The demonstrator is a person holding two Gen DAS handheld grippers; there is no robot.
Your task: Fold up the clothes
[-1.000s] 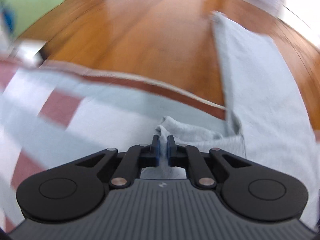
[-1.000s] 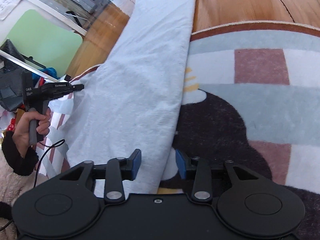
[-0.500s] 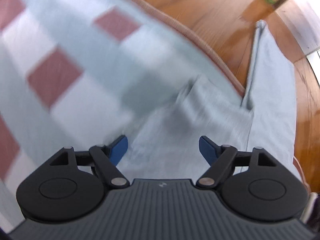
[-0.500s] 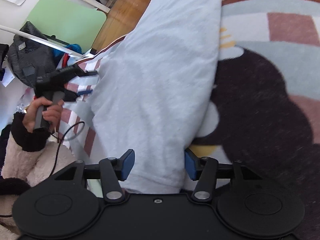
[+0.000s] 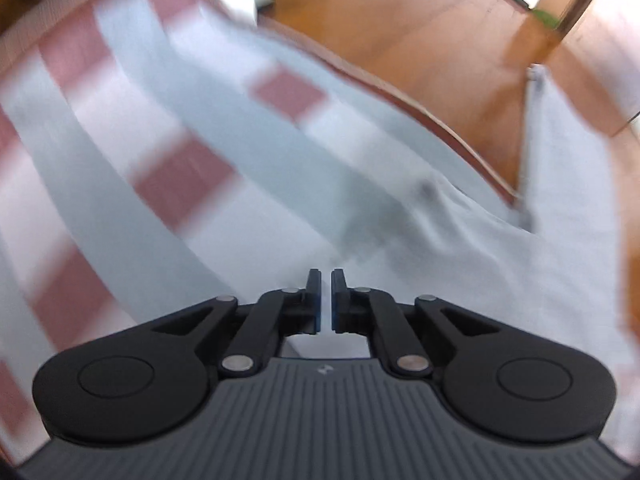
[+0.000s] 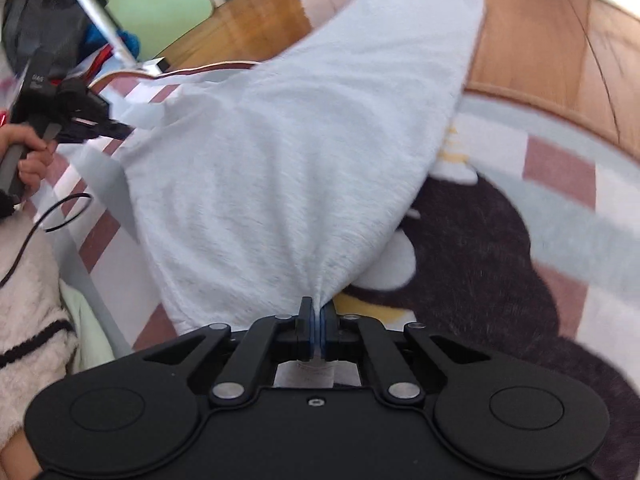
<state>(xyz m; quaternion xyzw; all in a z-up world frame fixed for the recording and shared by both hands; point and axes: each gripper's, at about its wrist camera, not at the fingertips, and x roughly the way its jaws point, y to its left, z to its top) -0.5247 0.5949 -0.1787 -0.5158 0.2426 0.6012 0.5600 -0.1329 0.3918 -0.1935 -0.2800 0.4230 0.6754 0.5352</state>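
right gripper fingers pinch the pale garment hem, tenting it above the rug; left gripper fingers narrow, grip unclear.

The left gripper, jaws nearly together, pinches the pale grey garment lying on the checked rug near its curved edge.

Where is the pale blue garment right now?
The pale blue garment lies spread over the patterned rug, its far end reaching onto the wooden floor. Its near edge is pinched in the right gripper; the left gripper is at its left corner.
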